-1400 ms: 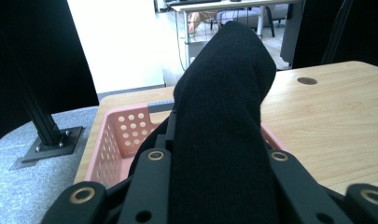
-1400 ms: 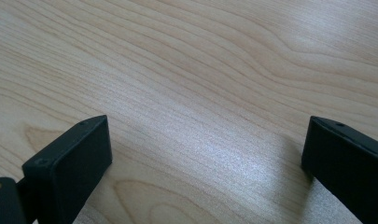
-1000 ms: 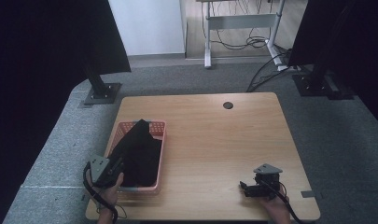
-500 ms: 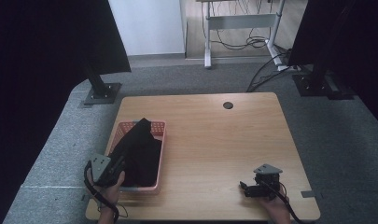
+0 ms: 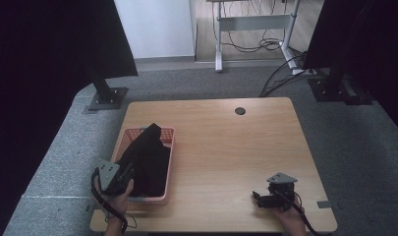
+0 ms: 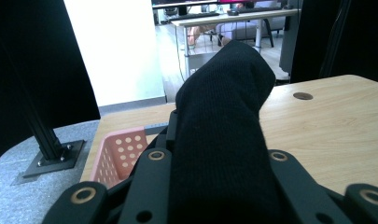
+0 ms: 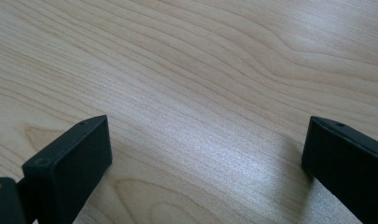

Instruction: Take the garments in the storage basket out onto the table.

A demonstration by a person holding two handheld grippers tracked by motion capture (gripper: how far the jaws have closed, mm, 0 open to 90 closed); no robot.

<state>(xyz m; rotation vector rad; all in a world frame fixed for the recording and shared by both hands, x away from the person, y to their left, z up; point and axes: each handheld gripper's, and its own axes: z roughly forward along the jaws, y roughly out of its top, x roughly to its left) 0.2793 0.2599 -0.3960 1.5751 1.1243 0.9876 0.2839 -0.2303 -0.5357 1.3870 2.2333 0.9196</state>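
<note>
High view: the left tongs [image 5: 122, 173] are clamped on a black cloth [image 5: 148, 157] that drapes over a pink basket [image 5: 168, 147] at the left of the surface [image 5: 226, 147]. Most of the cloth lies in the basket, with one end rising toward its far rim. The right tongs [image 5: 265, 199] rest on bare wood near the front right, well apart from the basket.

Left gripper view: the cloth [image 6: 224, 126] bulges up between the jaws, pinched tight, and the basket [image 6: 121, 156] sits just below and to the left.

Right gripper view: the jaws stand wide apart over bare wood [image 7: 200, 84], holding nothing.

The risk, as I judge it: the grip takes a thick fold, so a lift could let layers slide free, or the trailing cloth could snag the rim and drag the light basket along, with no second grip to steady it.
</note>
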